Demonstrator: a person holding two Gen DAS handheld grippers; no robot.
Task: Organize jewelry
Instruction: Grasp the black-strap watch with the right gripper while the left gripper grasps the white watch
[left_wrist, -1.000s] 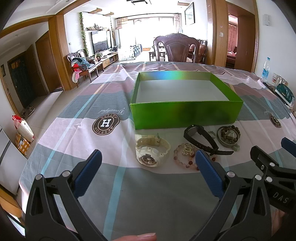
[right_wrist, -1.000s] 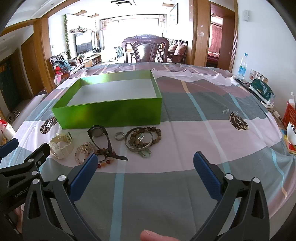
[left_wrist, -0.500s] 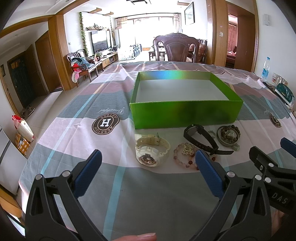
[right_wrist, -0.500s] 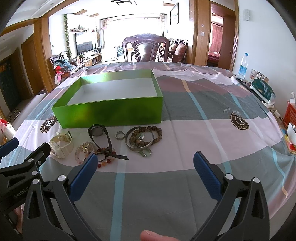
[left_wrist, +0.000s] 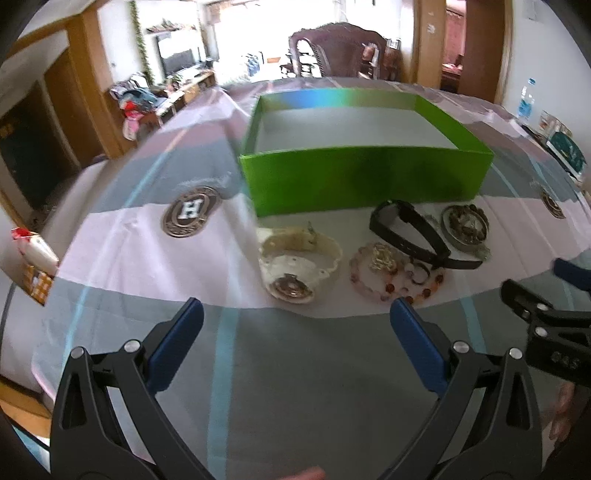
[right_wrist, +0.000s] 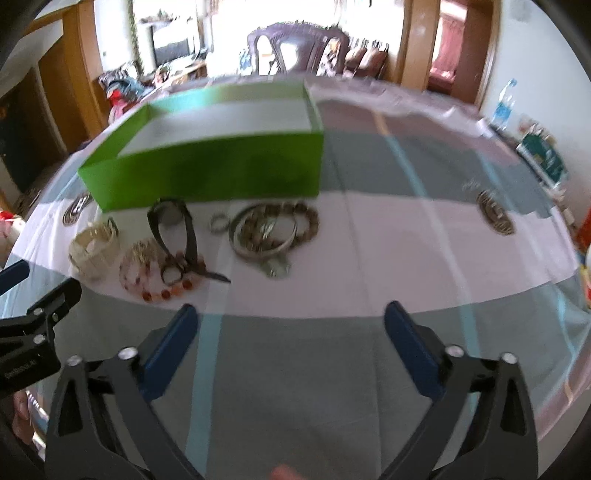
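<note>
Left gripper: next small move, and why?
Probably ease the left gripper forward and down over the white watch. Its jaws stand wide open with nothing between them, the watch lies just ahead on the cloth, apart from the bead bracelet, and the green box behind it holds nothing yet.

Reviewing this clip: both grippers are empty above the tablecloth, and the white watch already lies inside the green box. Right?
Not quite. The white watch is not inside the green box; it lies on the tablecloth in front of it, as the left wrist view shows. The box looks empty. Both grippers are indeed empty.
</note>
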